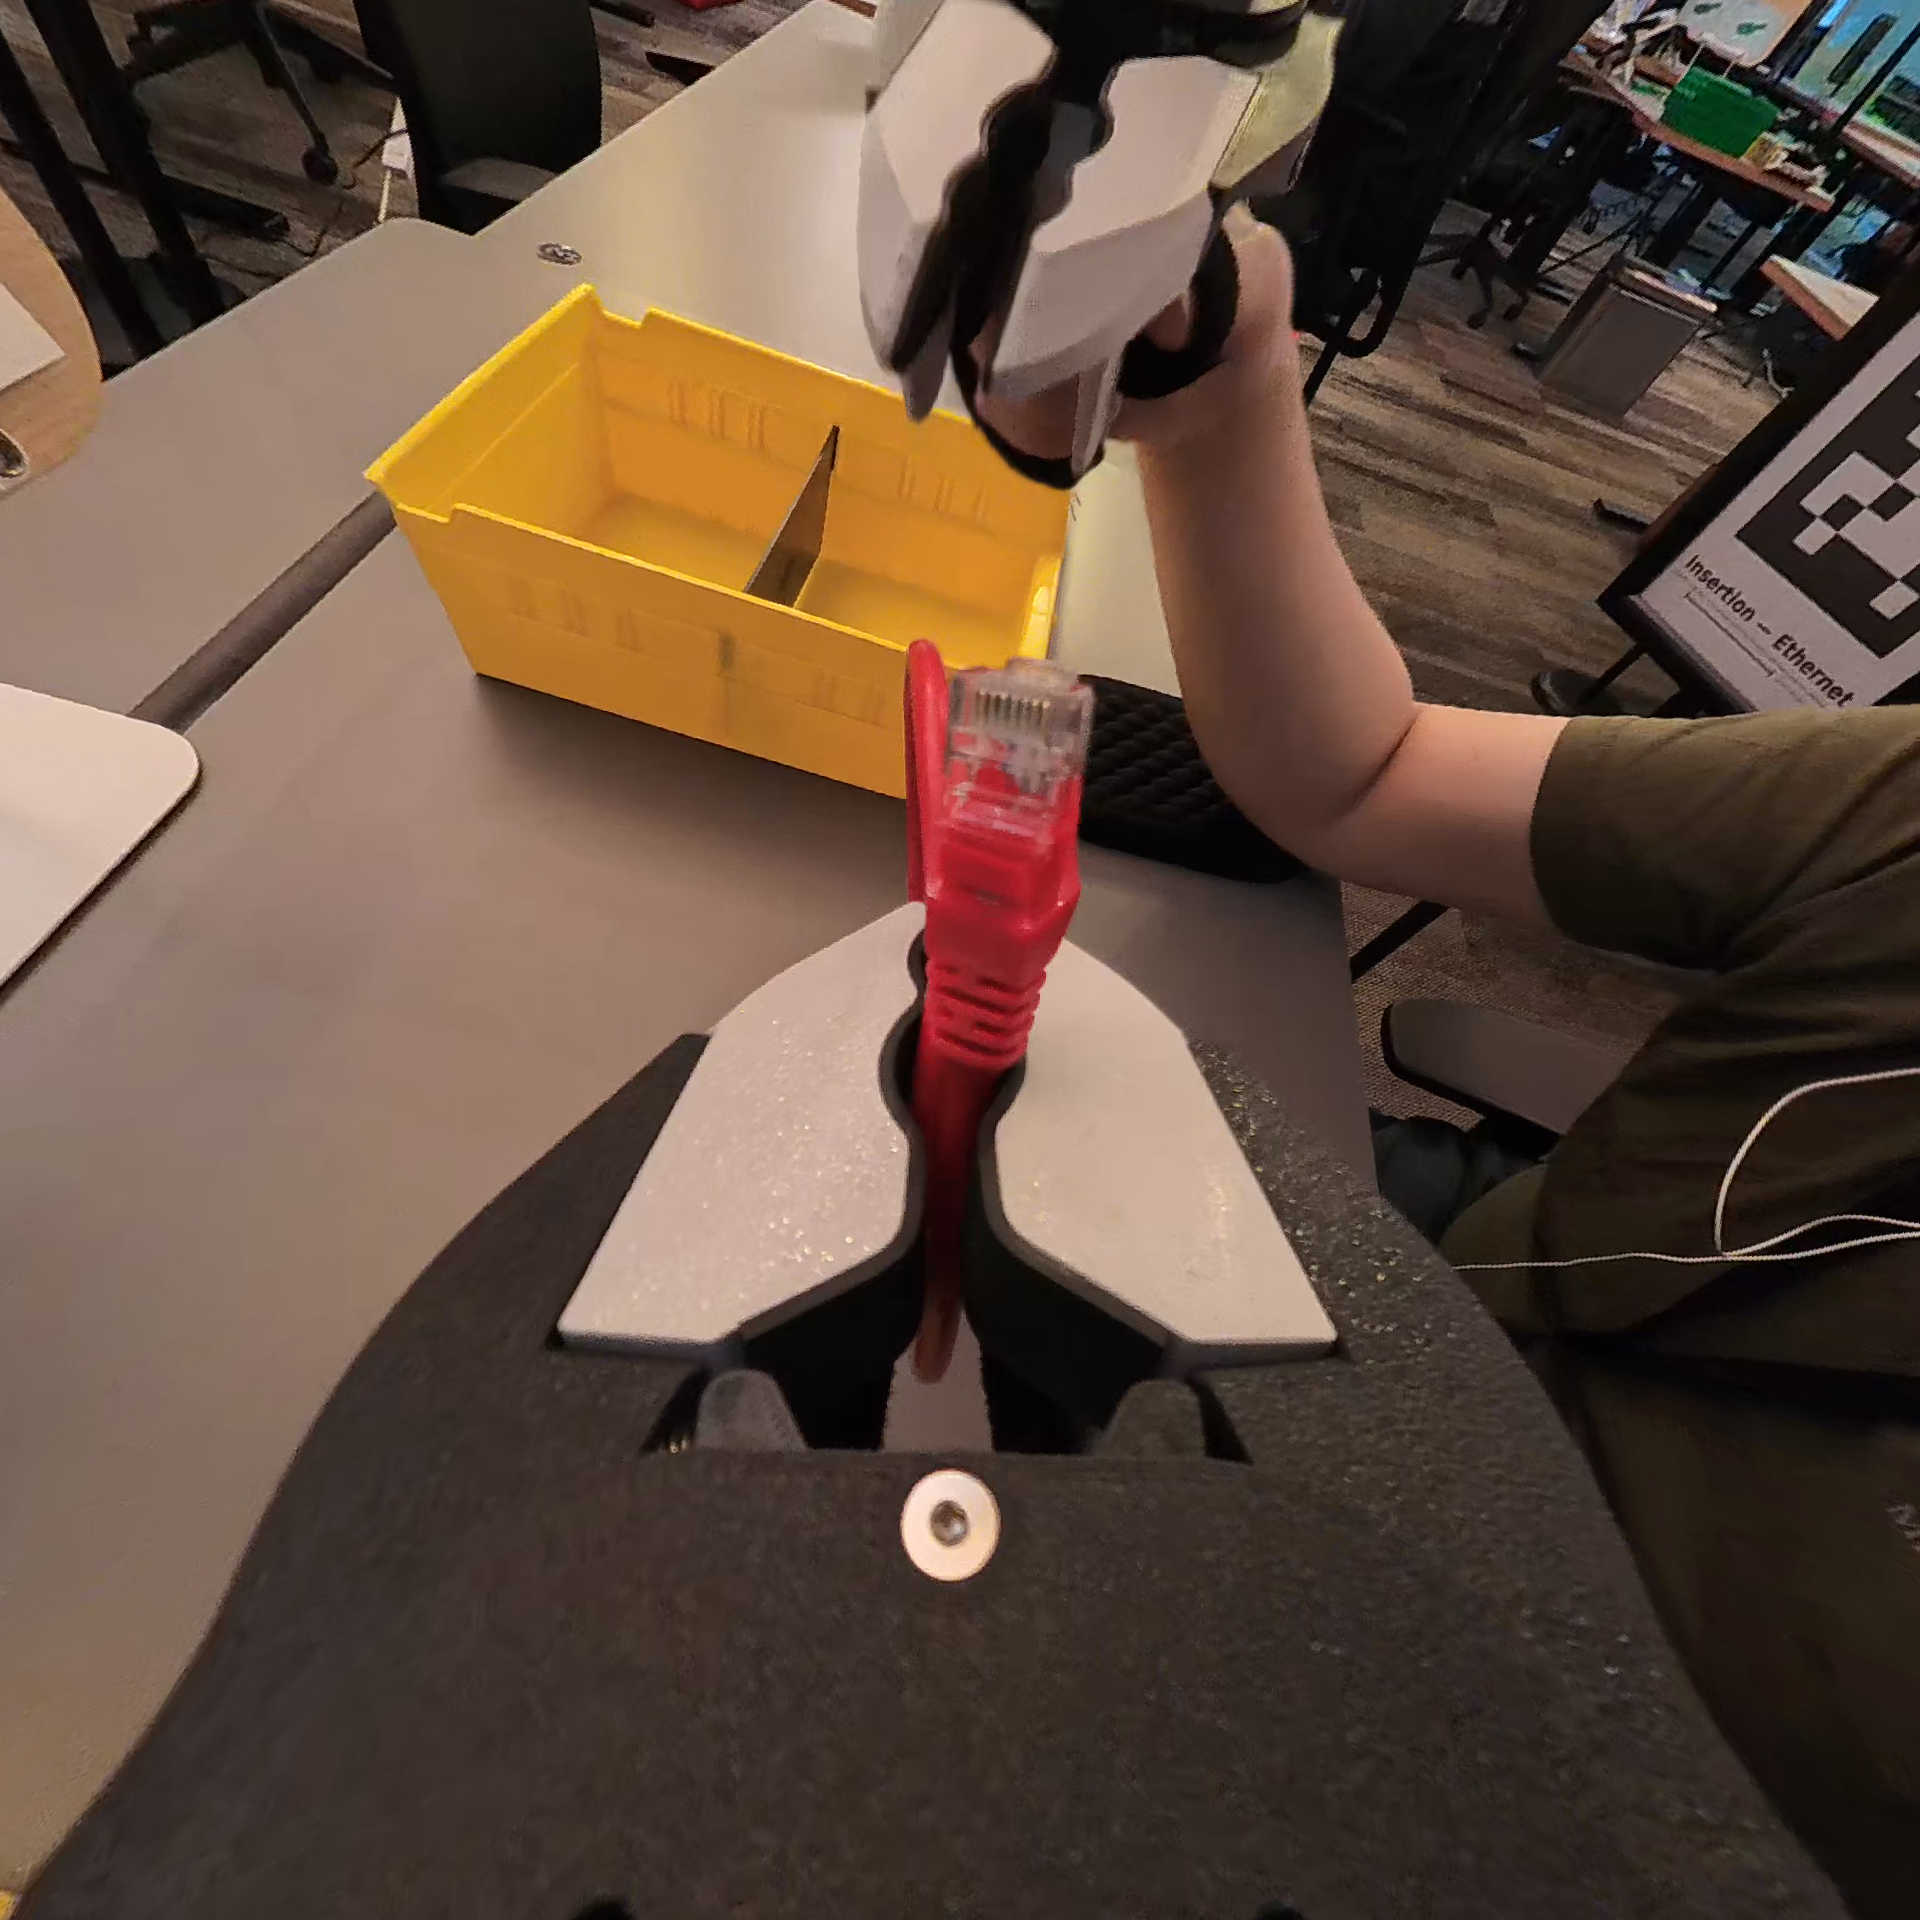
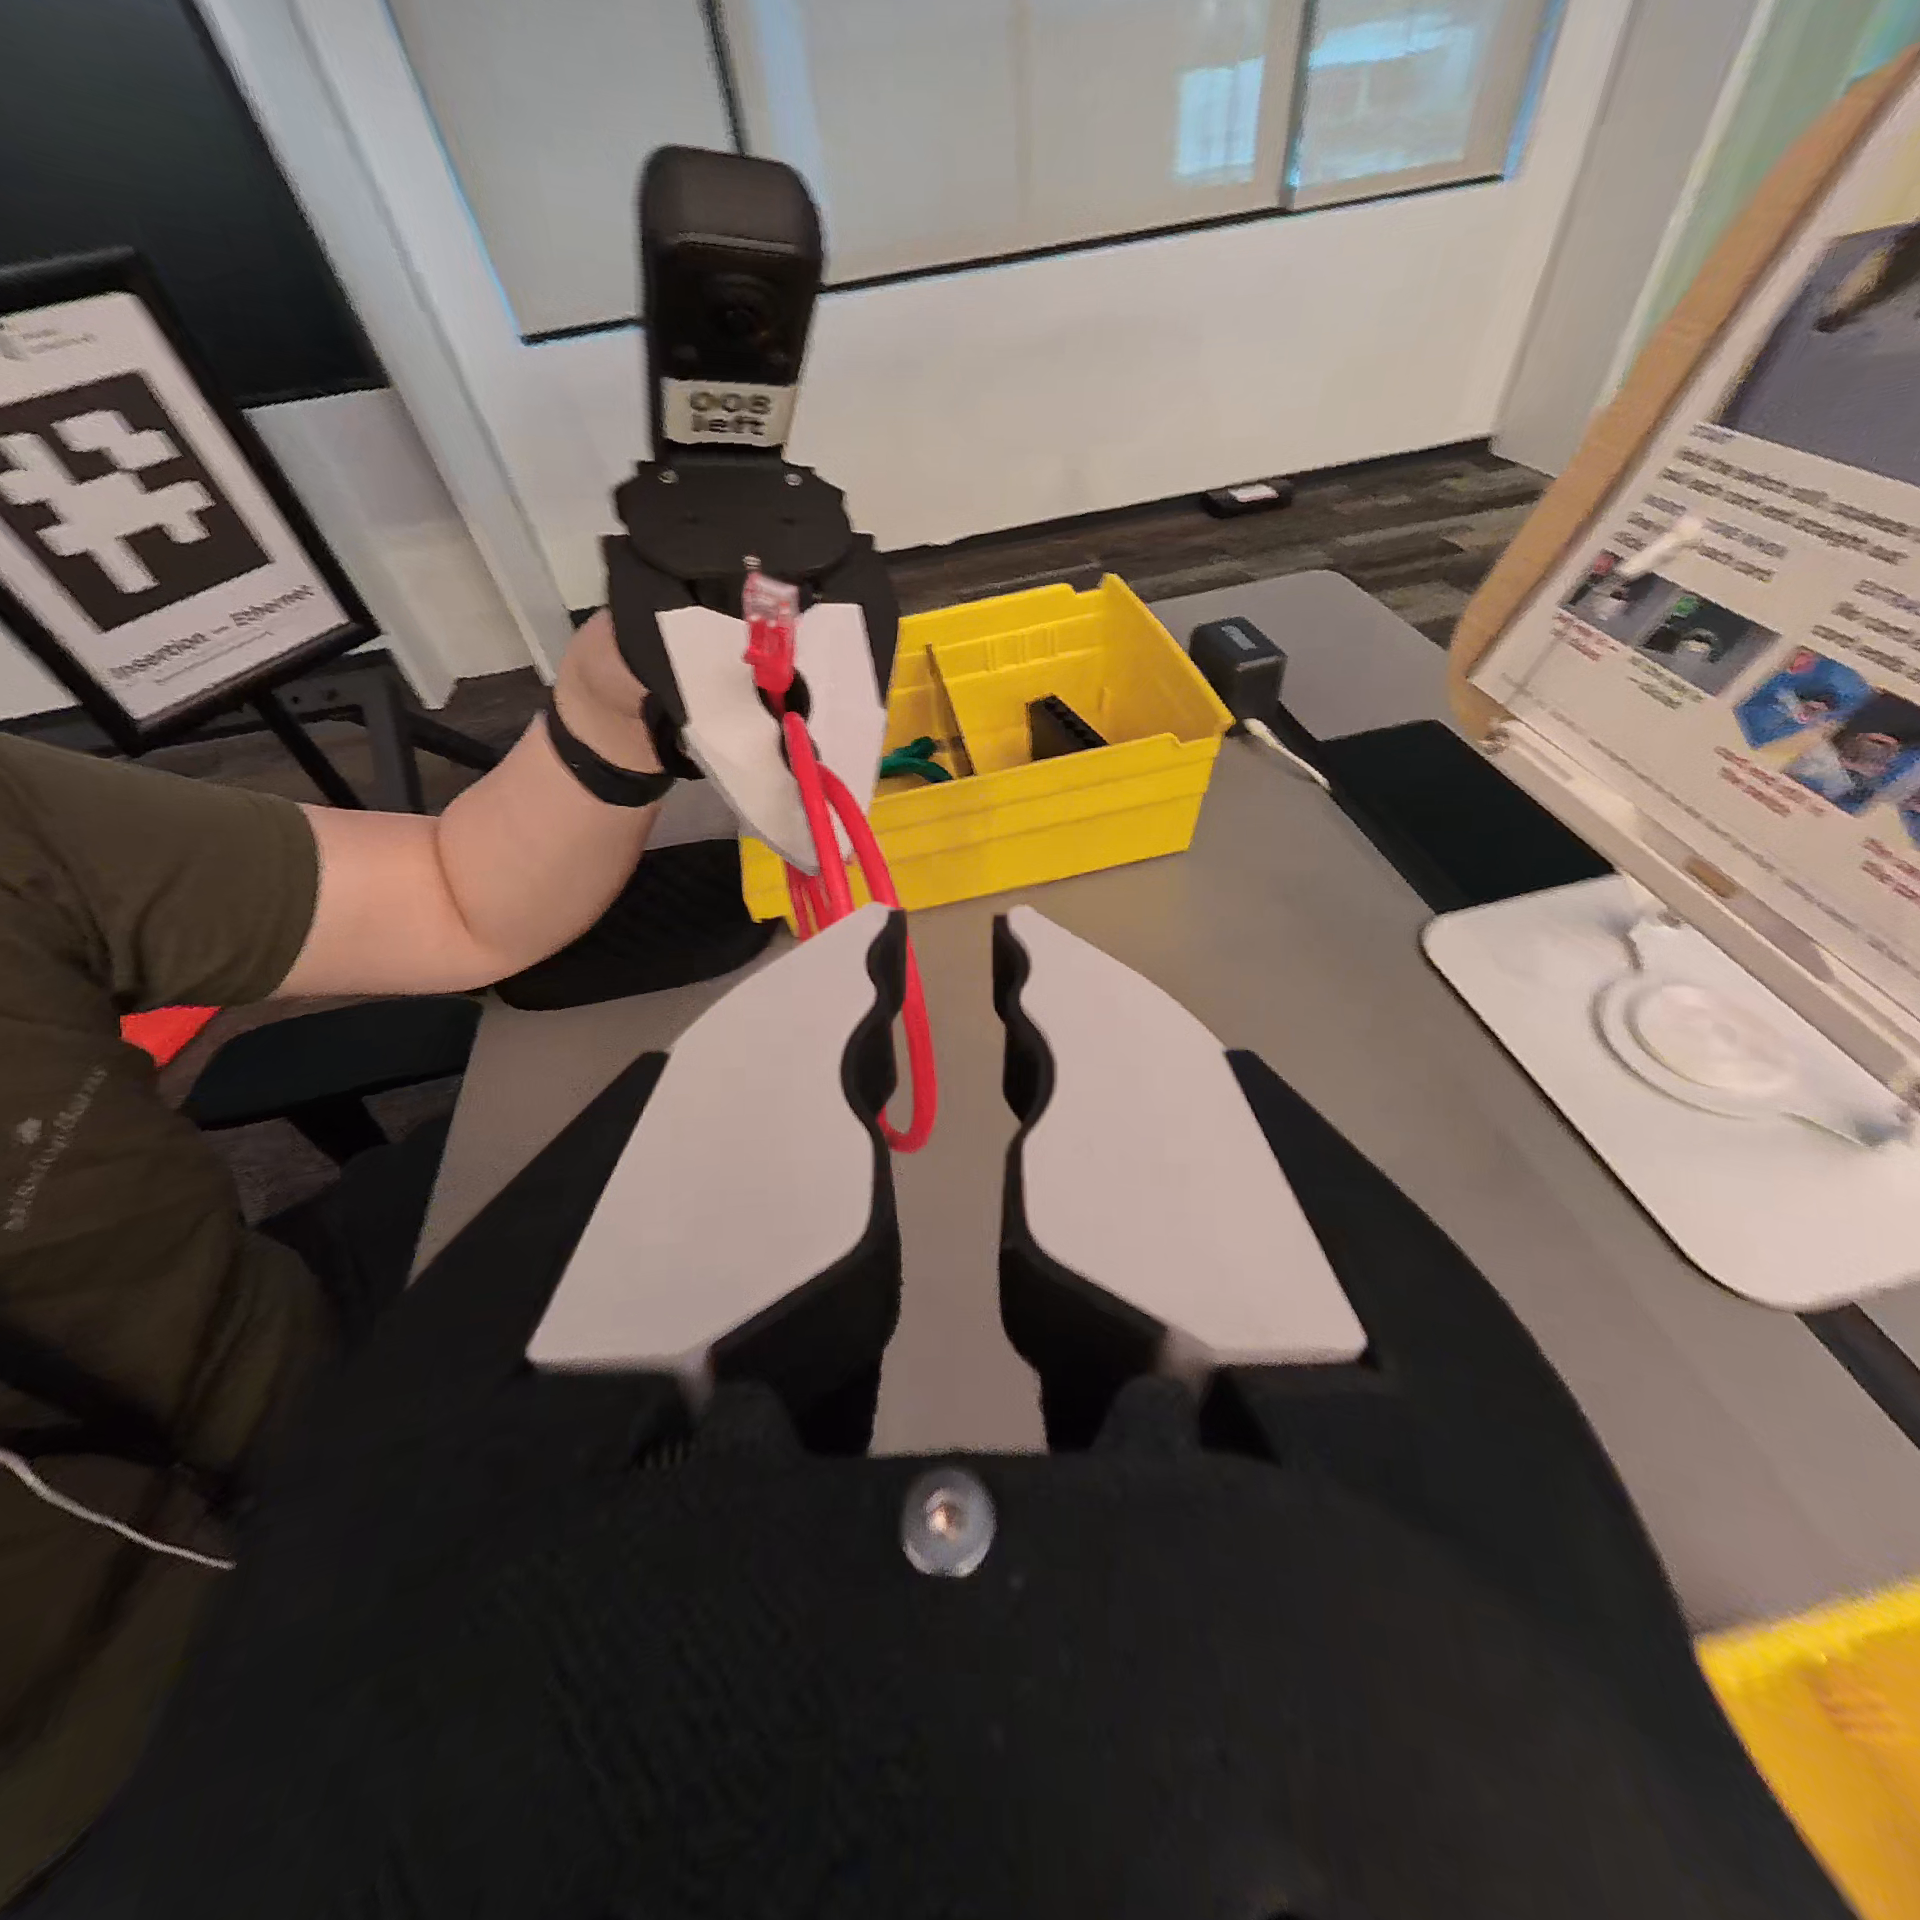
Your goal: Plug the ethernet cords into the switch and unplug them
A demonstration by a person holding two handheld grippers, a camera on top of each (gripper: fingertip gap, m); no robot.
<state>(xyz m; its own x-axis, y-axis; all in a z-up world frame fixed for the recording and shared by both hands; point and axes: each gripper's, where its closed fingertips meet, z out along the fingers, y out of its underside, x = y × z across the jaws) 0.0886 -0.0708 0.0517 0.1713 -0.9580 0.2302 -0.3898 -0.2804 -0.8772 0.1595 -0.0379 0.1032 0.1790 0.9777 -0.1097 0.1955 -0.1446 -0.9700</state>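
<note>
The left gripper point(image 1: 971, 961) is clenching the red ethernet cord point(image 1: 992, 883) just behind its clear plug, raised above the bench point(image 1: 436, 935), its slack looping down. The right gripper point(image 2: 945, 935) is hanging released and empty, facing it. Farther off, the yellow bin point(image 2: 1039, 810) is sitting toward the bench's far edge, a dark comb-like piece, possibly the switch point(image 2: 1065, 732), inside. This looks like the carrying step; next, the plug needs lining up with a port.

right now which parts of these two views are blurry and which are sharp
Left wrist view: red ethernet cord and left gripper sharp; right gripper overhead motion-blurred. Right wrist view: soft overall, poster board at the right most smeared, straight edges bowed by the wide lens.
</note>
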